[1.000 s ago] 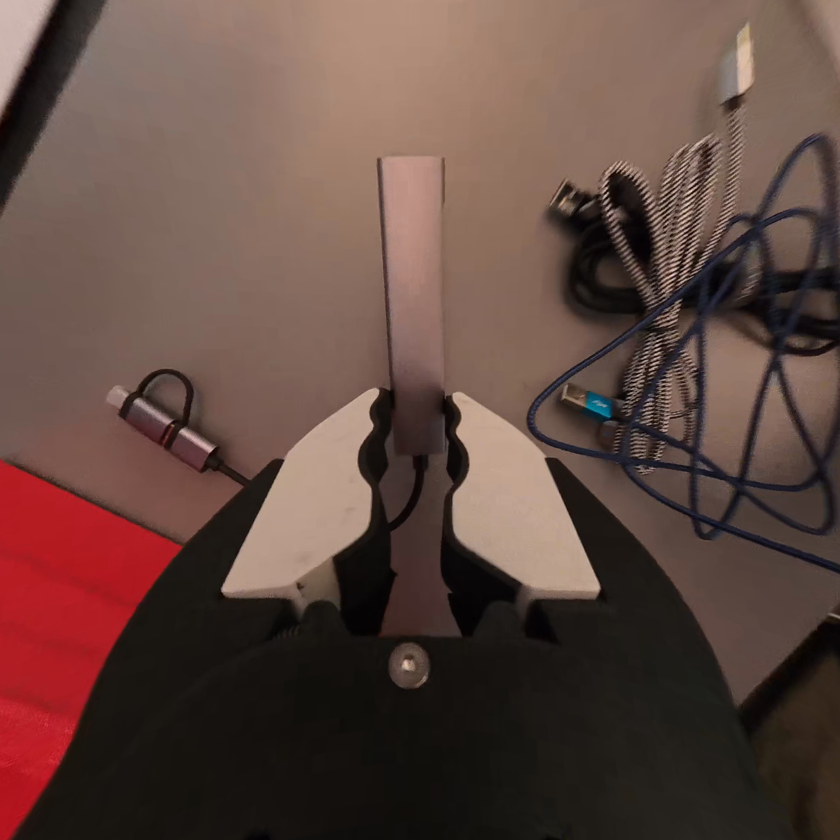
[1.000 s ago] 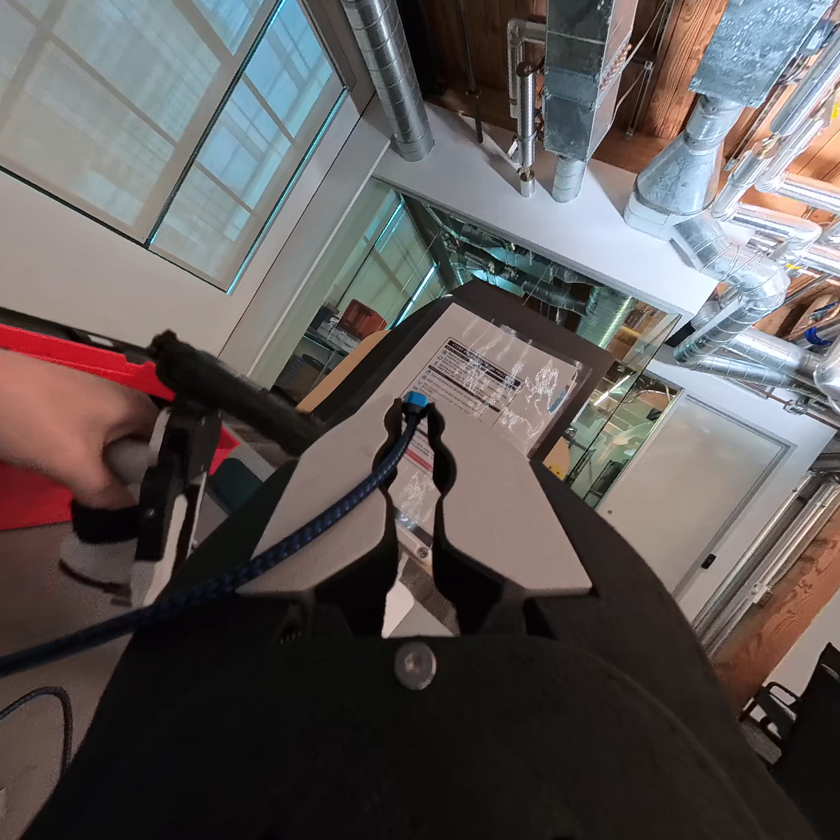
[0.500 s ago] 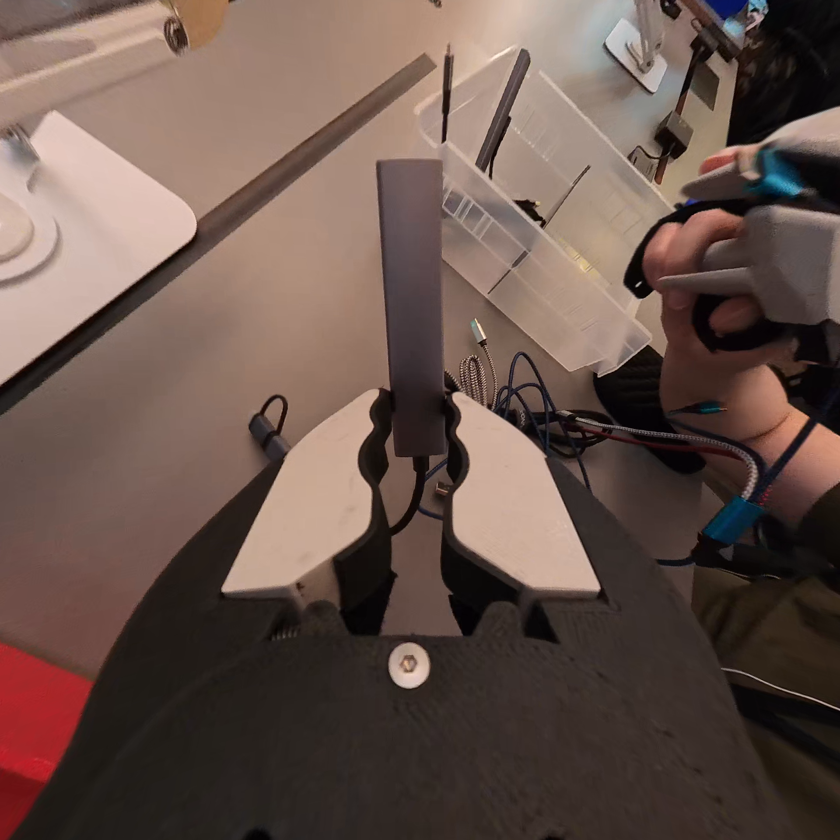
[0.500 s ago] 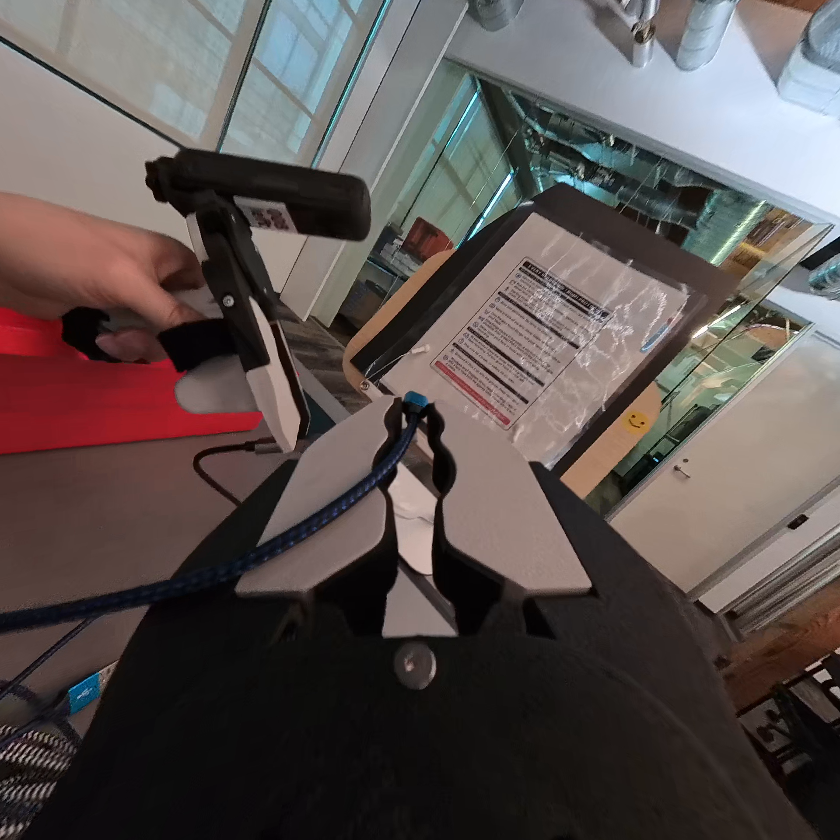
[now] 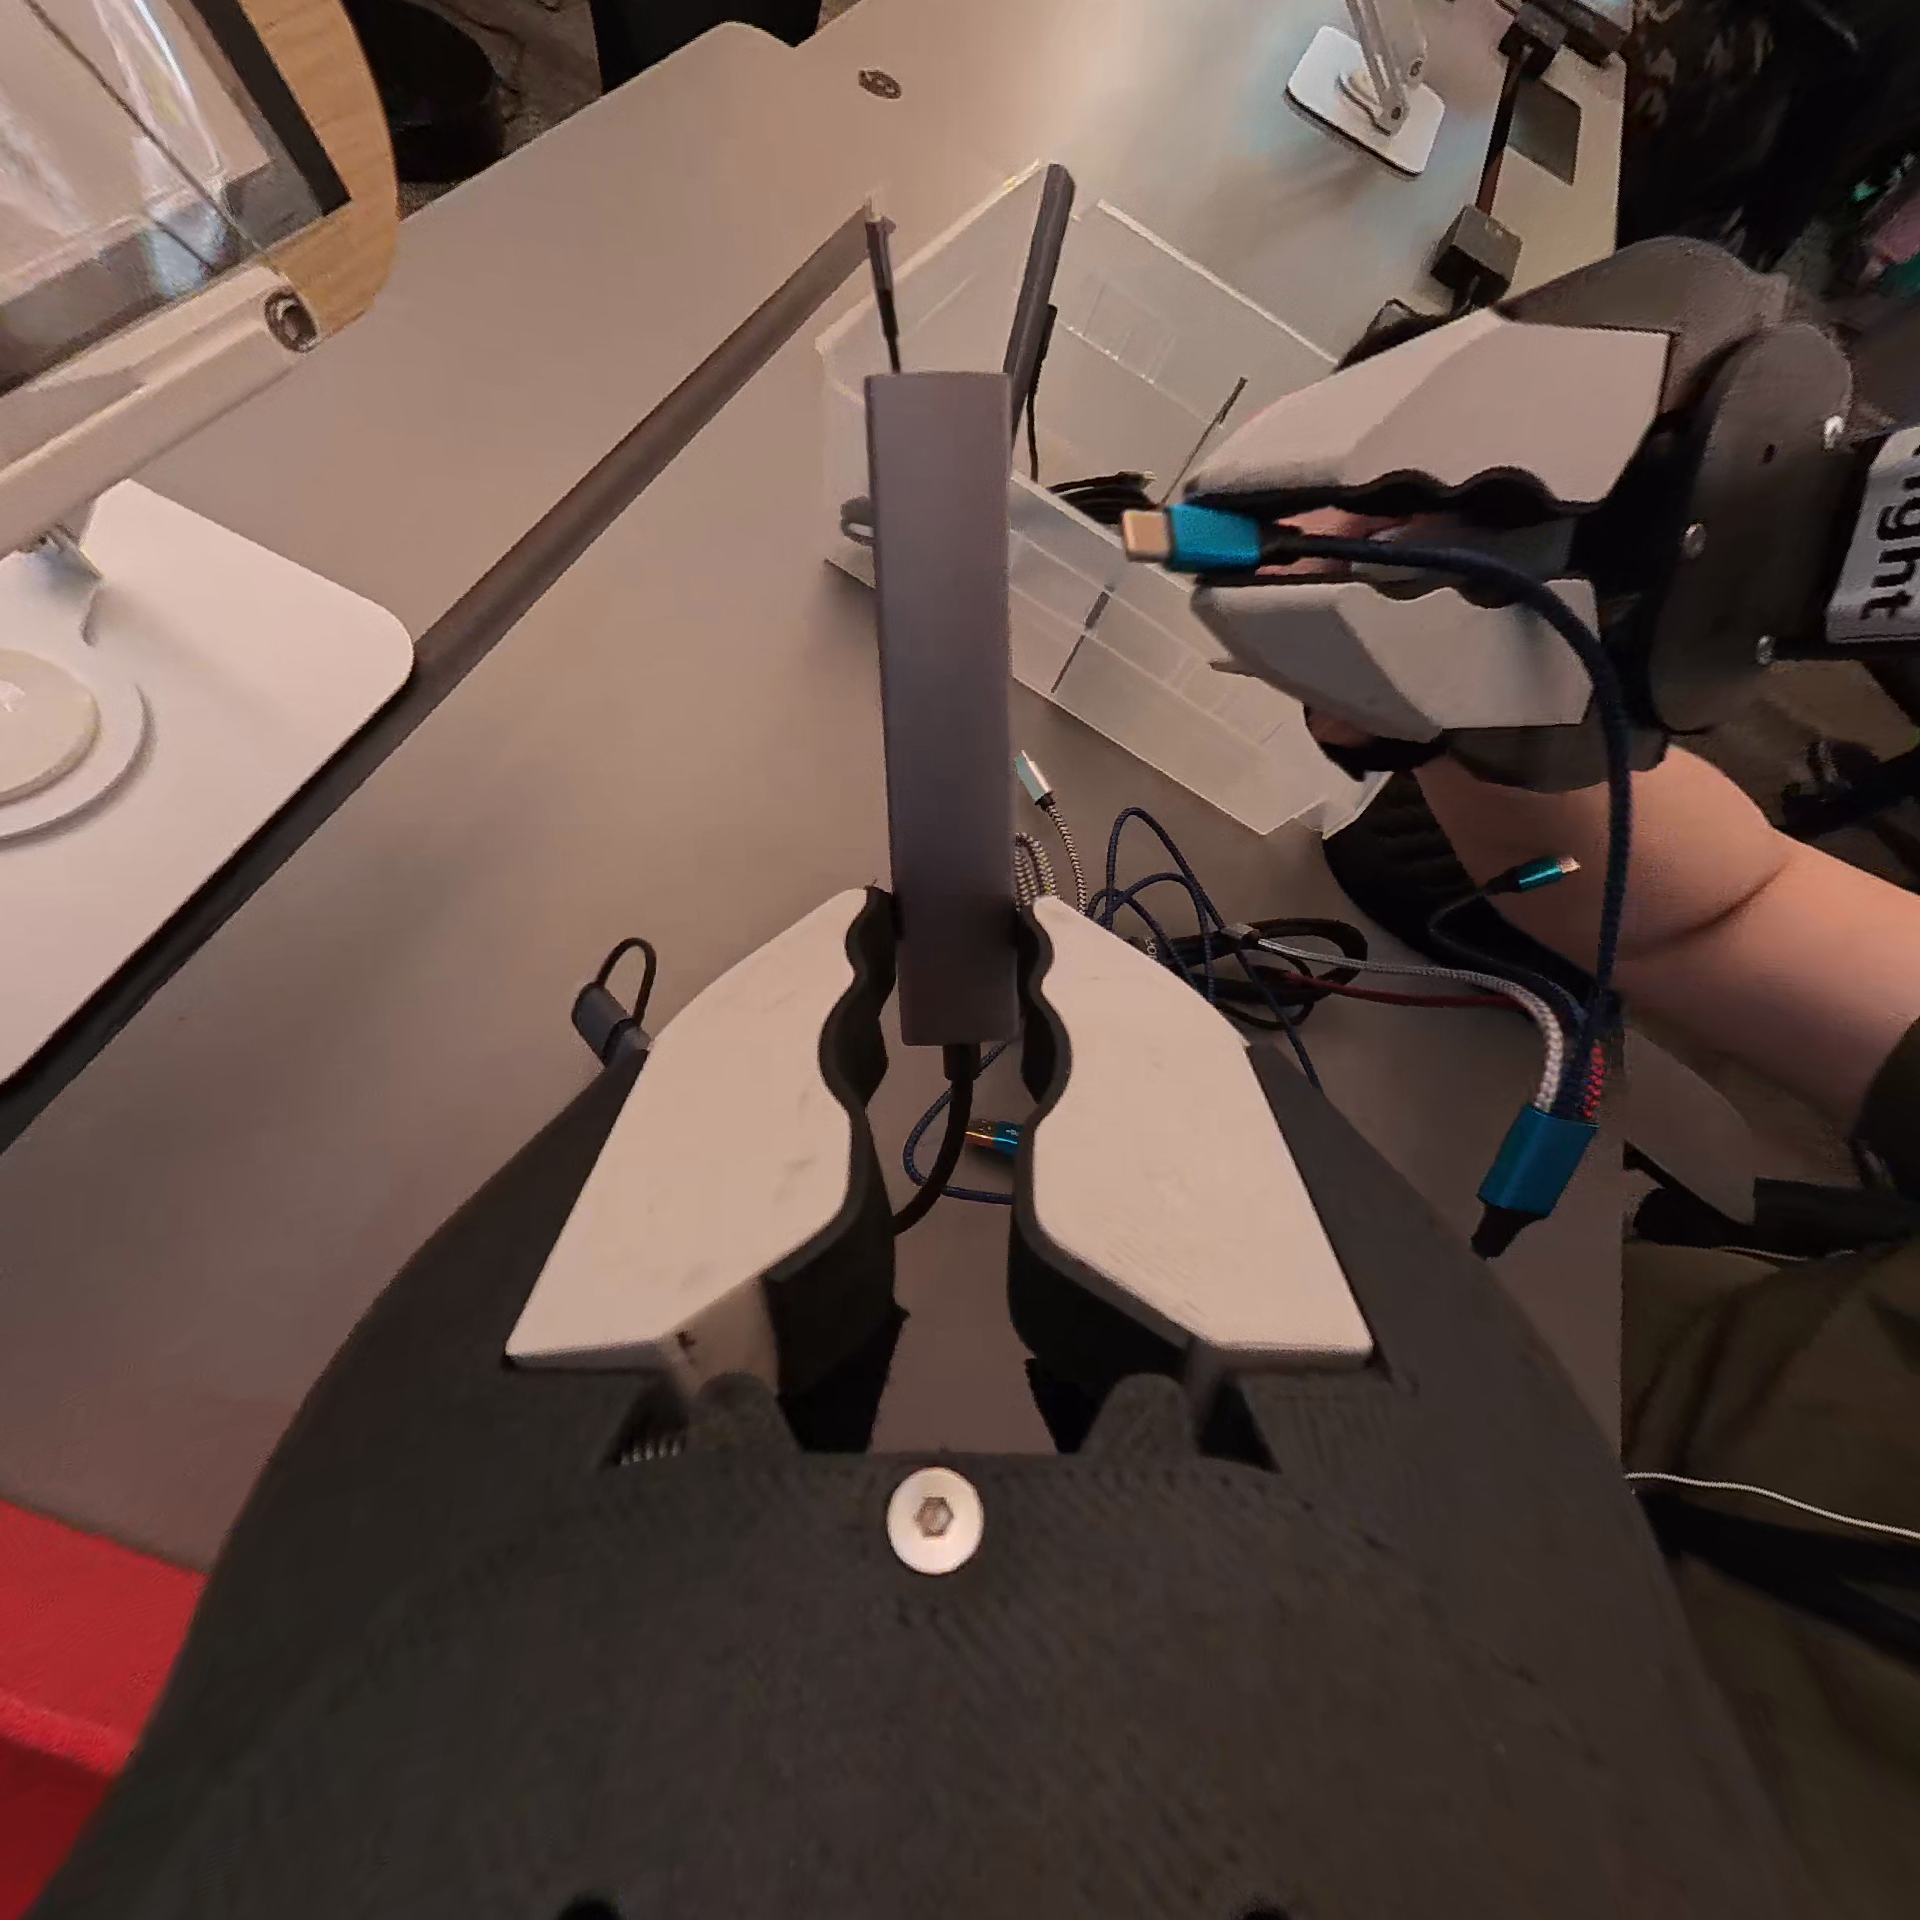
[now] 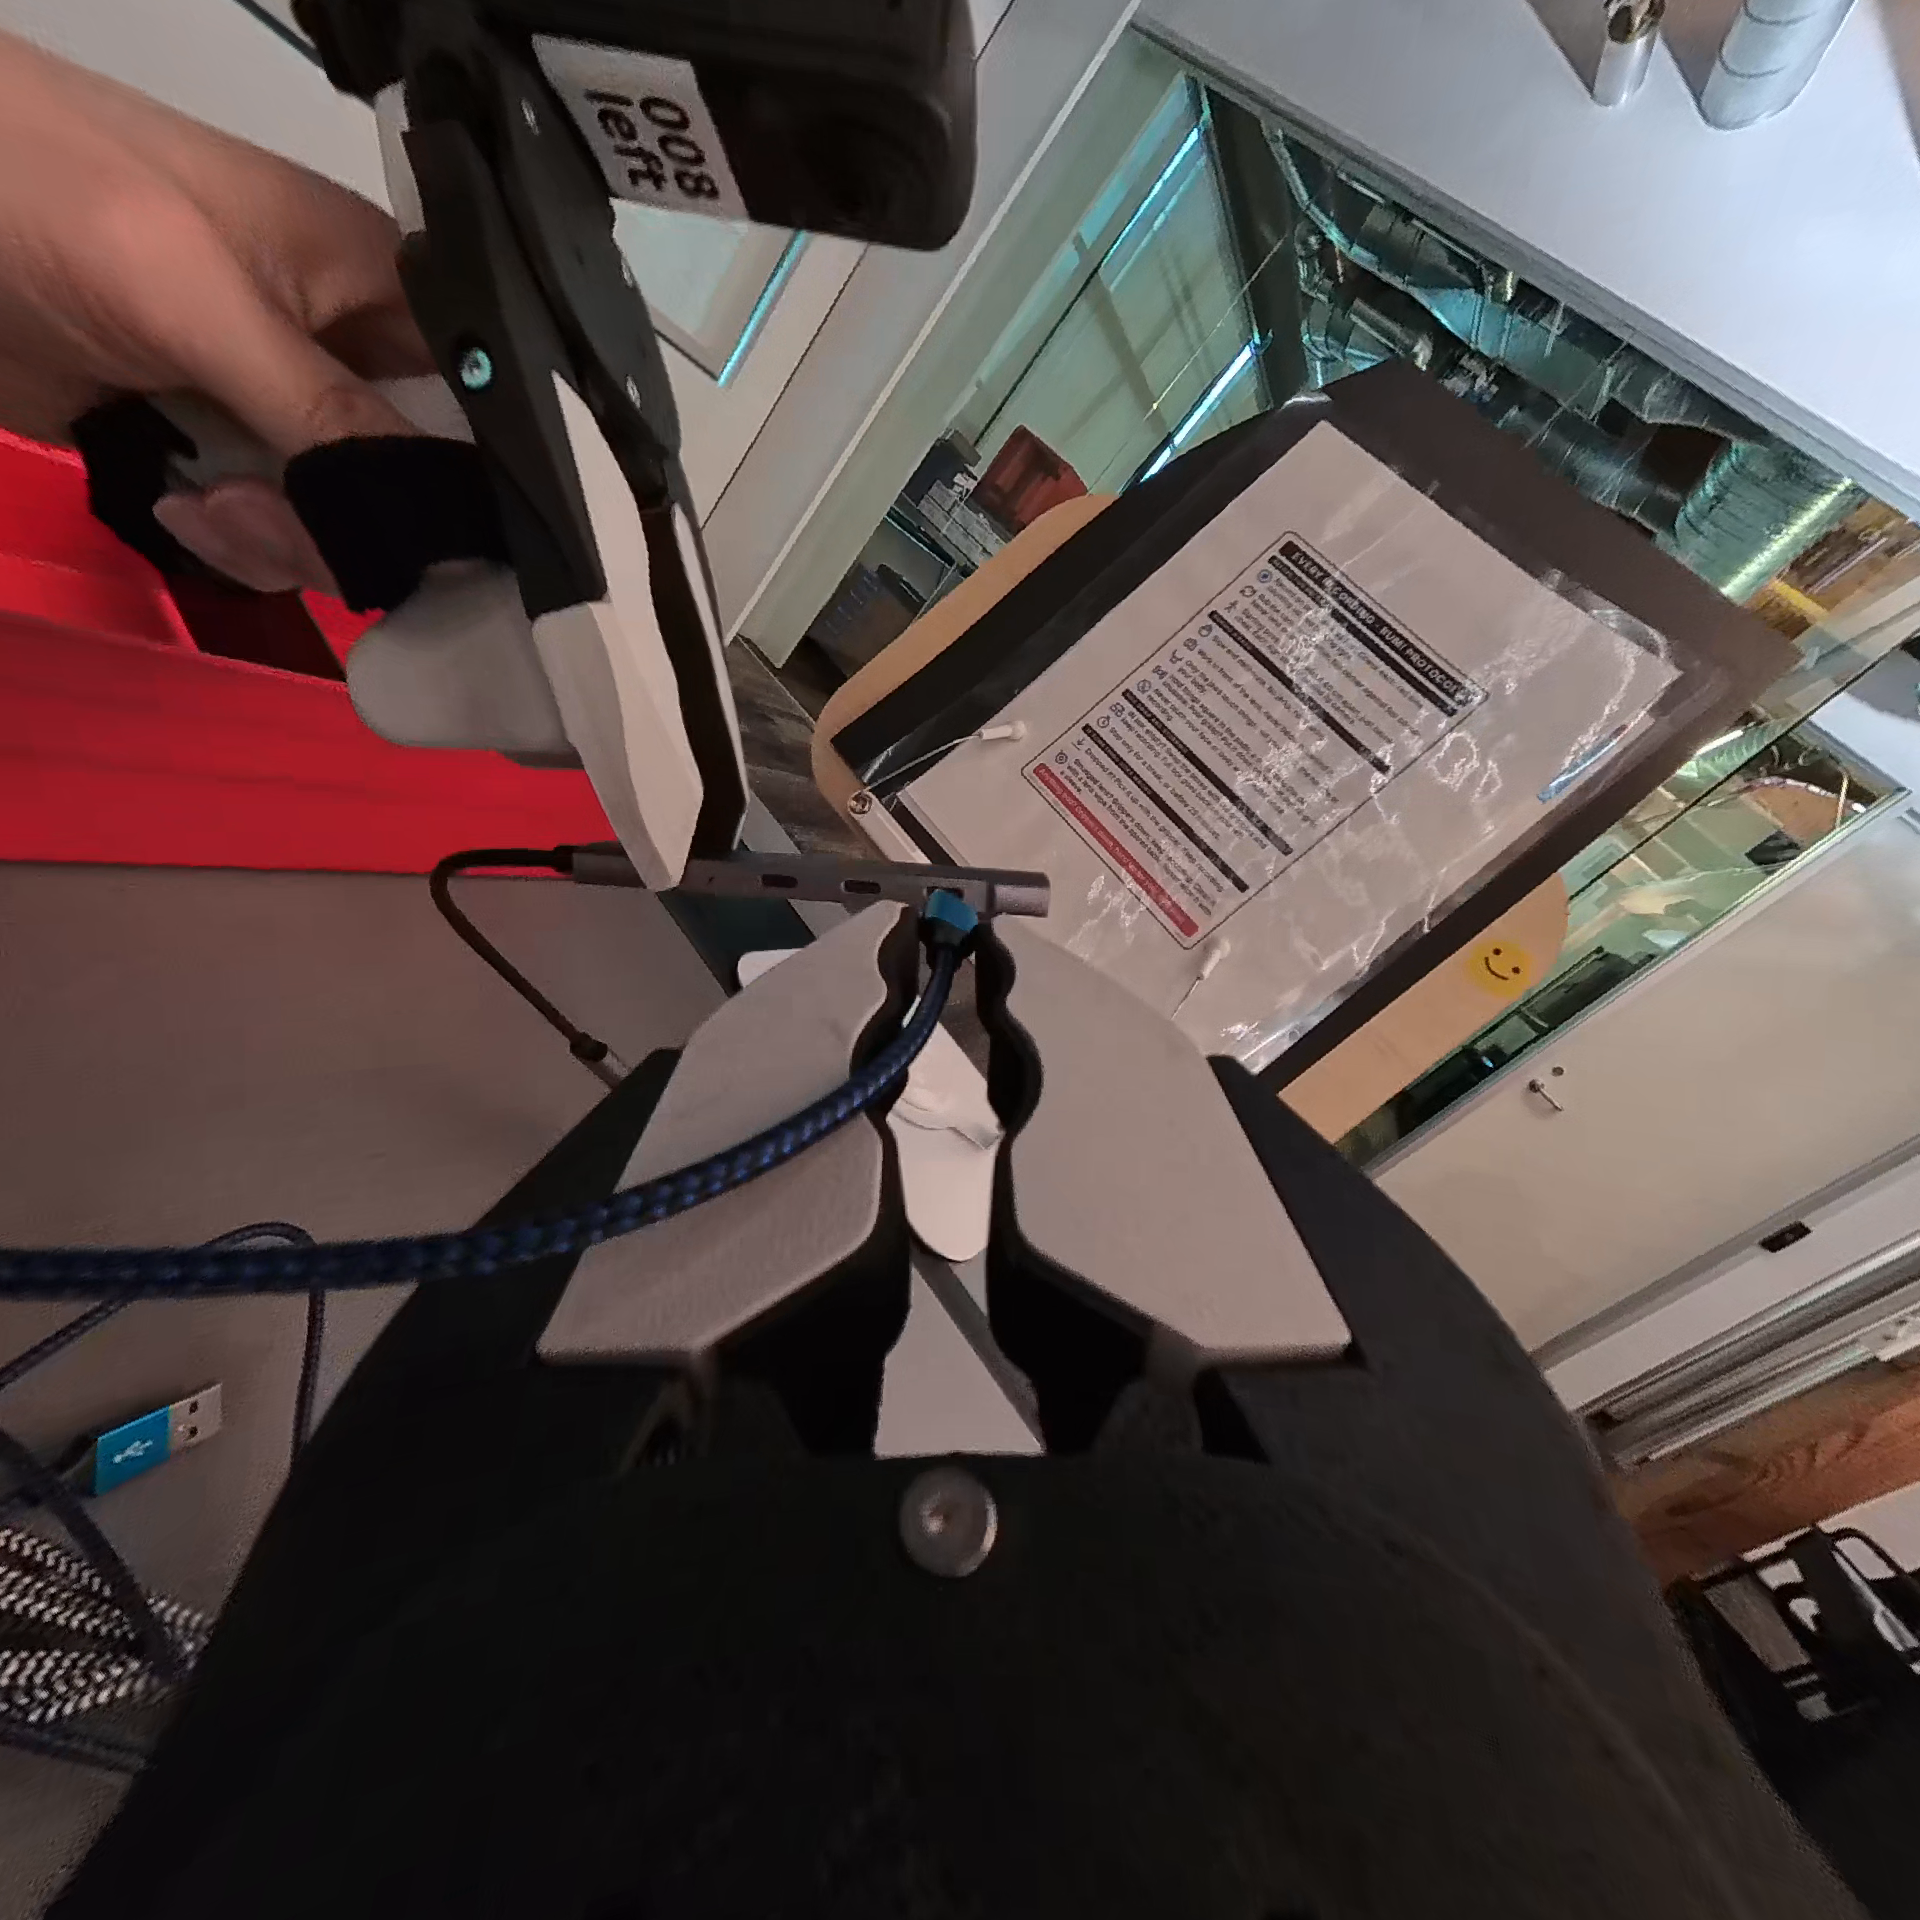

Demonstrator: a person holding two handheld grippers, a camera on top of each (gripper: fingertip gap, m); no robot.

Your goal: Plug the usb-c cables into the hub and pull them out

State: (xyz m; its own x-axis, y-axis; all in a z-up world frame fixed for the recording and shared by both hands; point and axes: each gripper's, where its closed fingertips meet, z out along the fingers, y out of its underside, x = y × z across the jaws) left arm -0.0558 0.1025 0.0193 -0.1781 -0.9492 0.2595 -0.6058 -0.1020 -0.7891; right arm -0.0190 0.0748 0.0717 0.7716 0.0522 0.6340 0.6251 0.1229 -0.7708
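Left gripper (image 5: pixel 954 940) clamped on near end of grey hub (image 5: pixel 943 665), held up off table (image 5: pixel 436 935), sticking fwd past tips. Right gripper (image 6: pixel 940 940) pinching blue usb-c cable (image 6: pixel 727 1164) just behind plug (image 5: pixel 1205 535); plug tip close to hub's port edge, right of hub, seating unclear. Beyond: cable tangle (image 5: pixel 1226 935), clear bin (image 5: pixel 1122 623).

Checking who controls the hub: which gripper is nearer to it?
Left. The left gripper is clamped on the hub; the right gripper, holding the blue plug, is just beside it.
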